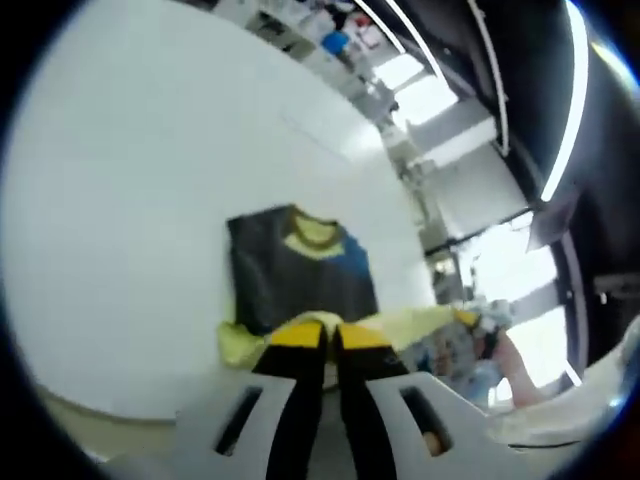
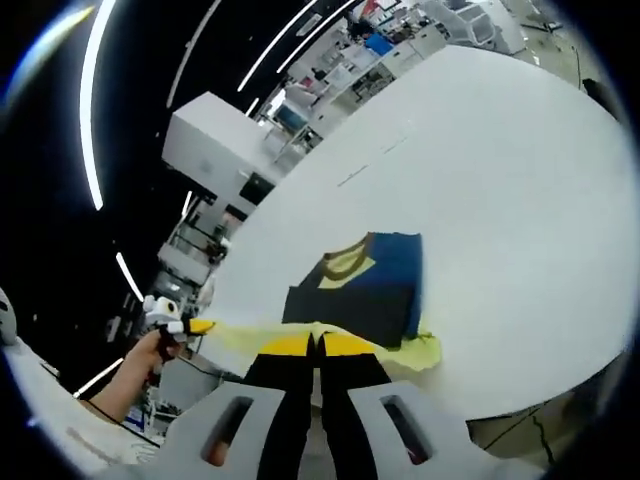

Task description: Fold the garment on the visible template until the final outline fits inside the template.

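The garment point(image 1: 300, 275) sits on the white table point(image 1: 130, 200), a dark grey and blue top w/ a yellow collar. Its upper part lies flat, and the near hem with its pale yellow band is lifted off the surface. In the right gripper view the same garment point(image 2: 365, 290) reads mostly blue, its yellow band stretched out toward the left of that view.

We've got the left gripper point(image 1: 330, 338) w/ its yellow-tipped jaws pressed together right at that near edge, pinching the yellow hem as far as we can tell. Right gripper point(image 2: 317, 345) looks the same: jaws together at the hem, cloth nipped between the tips. Off at the left of the right gripper view a hand point(image 2: 135, 375) holds the other gripper (just its yellow tip and some body show).

Plenty of bare tabletop on the far side and both flanks of the garment; its near side lies close to the table edge. Can't make out any template outline, too blurry.

Beyond the table: white cabinets point(image 2: 215, 140), cluttered benches, and long ceiling light strips point(image 2: 95, 110) against a dark ceiling.
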Available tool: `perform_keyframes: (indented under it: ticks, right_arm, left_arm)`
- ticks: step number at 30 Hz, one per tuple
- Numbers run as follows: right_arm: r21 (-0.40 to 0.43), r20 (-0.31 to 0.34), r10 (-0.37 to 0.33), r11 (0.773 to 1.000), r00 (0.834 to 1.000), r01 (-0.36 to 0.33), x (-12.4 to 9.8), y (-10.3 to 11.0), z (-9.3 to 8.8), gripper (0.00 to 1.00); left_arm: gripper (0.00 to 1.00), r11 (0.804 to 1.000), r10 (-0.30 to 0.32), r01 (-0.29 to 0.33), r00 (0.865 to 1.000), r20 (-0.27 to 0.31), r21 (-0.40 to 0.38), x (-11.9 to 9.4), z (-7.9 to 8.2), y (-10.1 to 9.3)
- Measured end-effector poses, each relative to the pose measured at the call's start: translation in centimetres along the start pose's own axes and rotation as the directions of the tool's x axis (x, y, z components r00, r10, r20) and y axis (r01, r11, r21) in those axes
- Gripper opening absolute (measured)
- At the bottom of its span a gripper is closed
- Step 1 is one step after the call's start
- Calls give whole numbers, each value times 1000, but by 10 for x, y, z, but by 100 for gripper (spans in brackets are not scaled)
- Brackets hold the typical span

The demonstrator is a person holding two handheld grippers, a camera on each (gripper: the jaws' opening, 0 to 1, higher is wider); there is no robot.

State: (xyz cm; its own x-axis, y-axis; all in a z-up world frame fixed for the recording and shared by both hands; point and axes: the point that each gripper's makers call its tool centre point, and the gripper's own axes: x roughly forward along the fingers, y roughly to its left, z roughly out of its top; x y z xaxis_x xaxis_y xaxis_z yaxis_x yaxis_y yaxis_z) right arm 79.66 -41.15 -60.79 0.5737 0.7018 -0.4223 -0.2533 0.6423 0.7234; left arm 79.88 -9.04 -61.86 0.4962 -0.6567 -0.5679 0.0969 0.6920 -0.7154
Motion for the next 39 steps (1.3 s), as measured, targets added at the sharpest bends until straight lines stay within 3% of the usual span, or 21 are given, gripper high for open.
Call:
perform_keyframes:
  ticks: [7, 11, 18, 28, 39]
  right_arm:
    - [-23, 13, 7, 1000, 1000, -7, 25, -4, 28, 2]
    - [-31, 11, 13, 999, 1000, -12, 40, -8, 41, 2]
    - [-38, 11, 12, 999, 1000, -11, 61, -18, 59, 2]
    - [-22, -10, -6, 1000, 1000, 5, 86, -43, 68, 2]
    - [31, -46, -35, 999, 998, 37, 110, -71, 54, 2]
  left_arm:
    - [0, 999, 3, -3, 1000, -4, 32, 19, 20, 4]
    - [0, 999, 7, -8, 1000, 25, 42, 31, 44, 15]
    - [0, 1000, 13, -14, 998, 66, 22, 47, 70, 26]
    - [0, 999, 46, -46, 997, 55, -7, 69, 82, 53]
    - [0, 994, 93, -93, 996, 11, -50, 95, 76, 78]
